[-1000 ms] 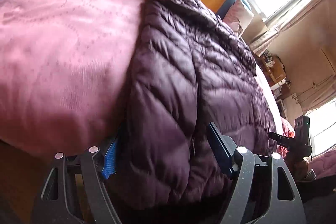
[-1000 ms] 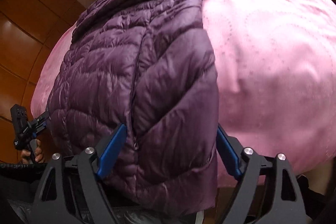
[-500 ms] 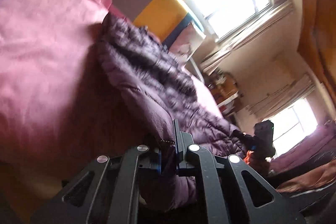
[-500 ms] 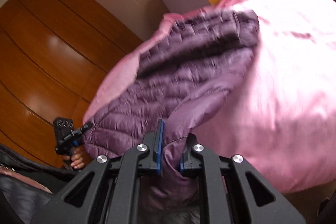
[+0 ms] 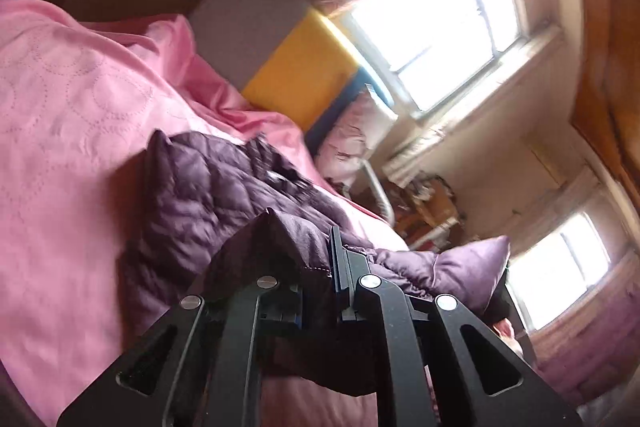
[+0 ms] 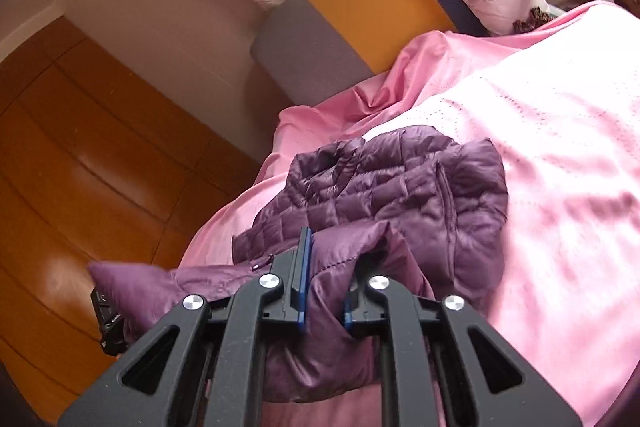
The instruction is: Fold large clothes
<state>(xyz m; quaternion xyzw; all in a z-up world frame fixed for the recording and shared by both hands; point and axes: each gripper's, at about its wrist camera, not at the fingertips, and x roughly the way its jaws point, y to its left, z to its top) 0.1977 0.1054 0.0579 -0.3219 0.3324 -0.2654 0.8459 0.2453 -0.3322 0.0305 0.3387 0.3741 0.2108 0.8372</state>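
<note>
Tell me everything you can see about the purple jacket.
The purple jacket is a quilted puffer of shiny, thin fabric with a stitched hem. Its upper part lies crumpled on the pink bedspread, collar toward the headboard. The near hem is lifted off the bed, pinched by the left tool and the right tool, with a corner sticking out sideways between them.

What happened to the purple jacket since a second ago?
Both grippers closed on the jacket's near hem, one at each corner: the left gripper and the right gripper, whose jaws stood open a second ago. They lifted that edge up and toward the collar, starting a fold. The collar end stayed on the pink bedspread, which has not moved.
</note>
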